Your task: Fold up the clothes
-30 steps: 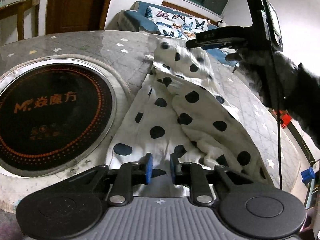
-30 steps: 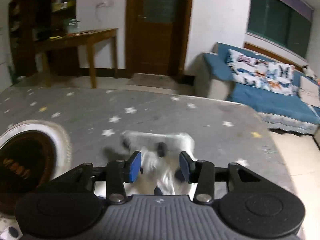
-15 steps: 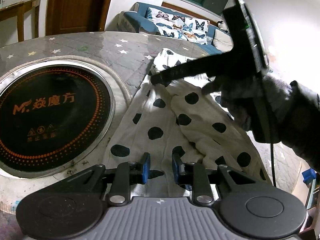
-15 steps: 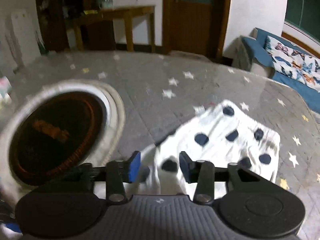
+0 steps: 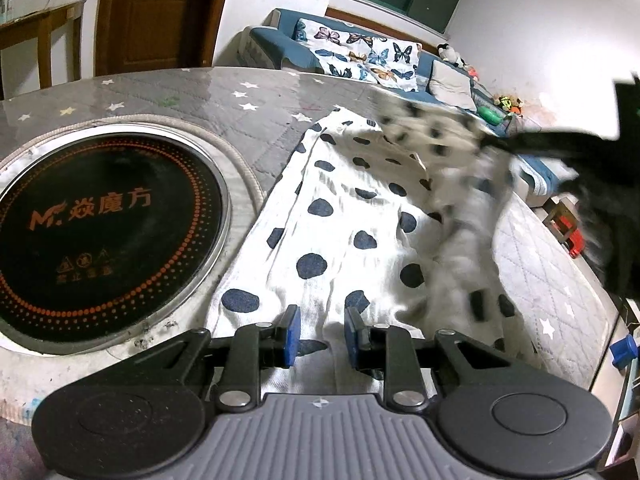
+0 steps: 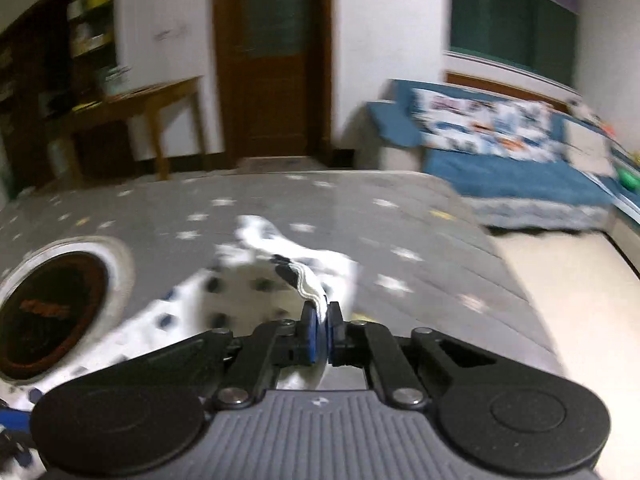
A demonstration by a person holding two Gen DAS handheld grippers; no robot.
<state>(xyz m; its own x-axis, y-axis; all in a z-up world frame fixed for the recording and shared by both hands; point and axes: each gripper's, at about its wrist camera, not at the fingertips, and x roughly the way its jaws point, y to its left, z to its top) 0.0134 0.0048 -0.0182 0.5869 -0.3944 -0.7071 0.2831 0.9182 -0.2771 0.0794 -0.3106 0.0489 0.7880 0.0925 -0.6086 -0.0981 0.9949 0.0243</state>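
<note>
Two hand-held grippers work the polka-dot garment (image 5: pixel 340 216) spread on the star-patterned counter (image 5: pixel 180 92) beside the round black cooktop (image 5: pixel 104 224). Half a second ago the right hand-held gripper (image 6: pixel 320 320) stood open over the cloth; now it has clamped a bunched edge and lifts it, starting a fold. Left hand-held gripper (image 5: pixel 319 336) stays put, narrowly parted around the near hem; whether it pinches is unclear

The garment (image 5: pixel 340 220) is spread on the table (image 5: pixel 248 120), just right of the round cooktop (image 5: pixel 100 232) set into it. A sofa (image 5: pixel 360 56) is placed beyond the table's far edge, and a door (image 6: pixel 272 56) is seen behind, with a wooden side table (image 6: pixel 152 100) to its left.
</note>
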